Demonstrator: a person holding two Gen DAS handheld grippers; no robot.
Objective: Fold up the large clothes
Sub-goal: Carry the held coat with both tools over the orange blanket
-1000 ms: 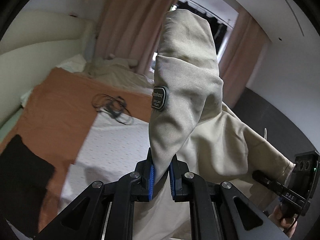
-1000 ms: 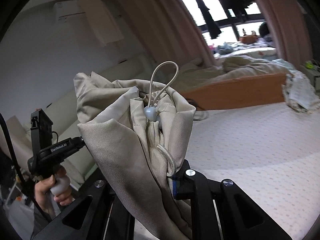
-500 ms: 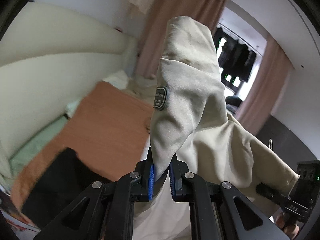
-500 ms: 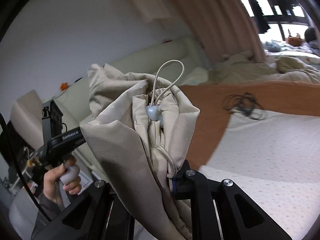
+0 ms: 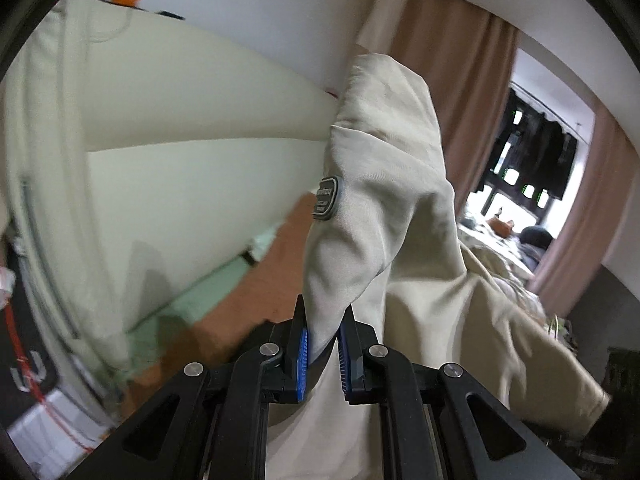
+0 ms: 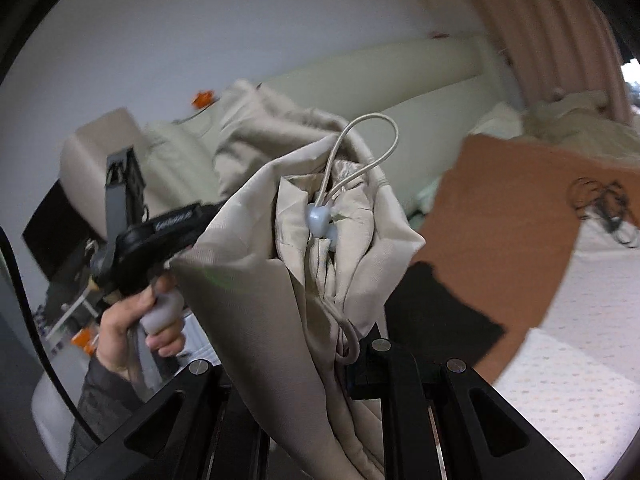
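1. The left gripper (image 5: 323,354) was clamped on a fold of the beige jacket (image 5: 384,184), the cloth pinched between its blue pads (image 5: 303,354) and standing up in a peak above them.
2. A dark oval patch (image 5: 328,199) was seen on that raised fold.
3. The right gripper (image 6: 320,360) was closed on a bunched edge of the same jacket (image 6: 248,280), where a drawcord loop (image 6: 370,148) and a pale toggle (image 6: 319,220) showed.
4. The garment was held up in the air between both tools, above the bed (image 6: 580,380).
5. In the right wrist view, the left gripper's handle was gripped by the person's hand (image 6: 132,320).
6. A black cloth (image 6: 436,312) lay on the orange blanket (image 6: 500,216).
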